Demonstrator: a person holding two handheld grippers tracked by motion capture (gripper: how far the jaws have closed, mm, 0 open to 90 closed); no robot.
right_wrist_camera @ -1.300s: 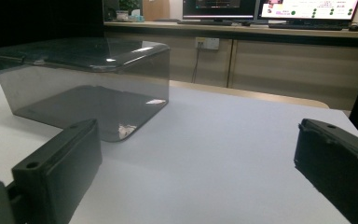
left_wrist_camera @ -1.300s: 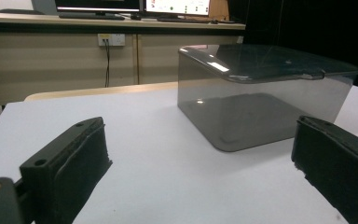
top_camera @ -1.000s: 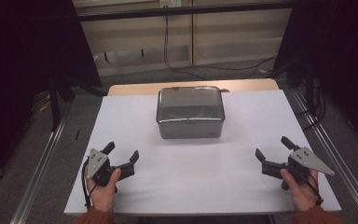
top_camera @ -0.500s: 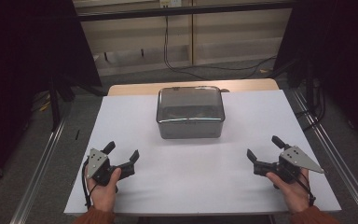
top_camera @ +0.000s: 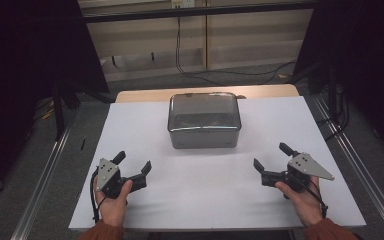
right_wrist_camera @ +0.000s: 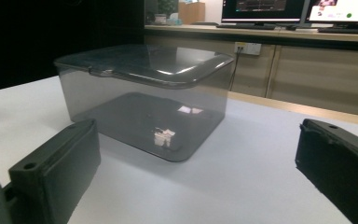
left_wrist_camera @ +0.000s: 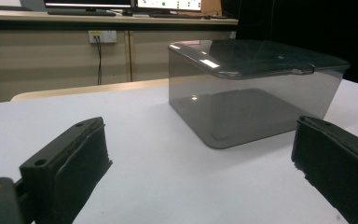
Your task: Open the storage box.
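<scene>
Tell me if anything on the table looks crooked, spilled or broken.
Nothing stands out. The smoky clear plastic box sits square on the white table with its lid seated flat; no spill or cracks show. Both claws are open, apart from the box.

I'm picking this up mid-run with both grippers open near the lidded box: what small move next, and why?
Probably bring both grippers forward toward the smoky clear box. Its lid is on, and the left gripper and right gripper sit open, apart from the box, holding nothing.
</scene>
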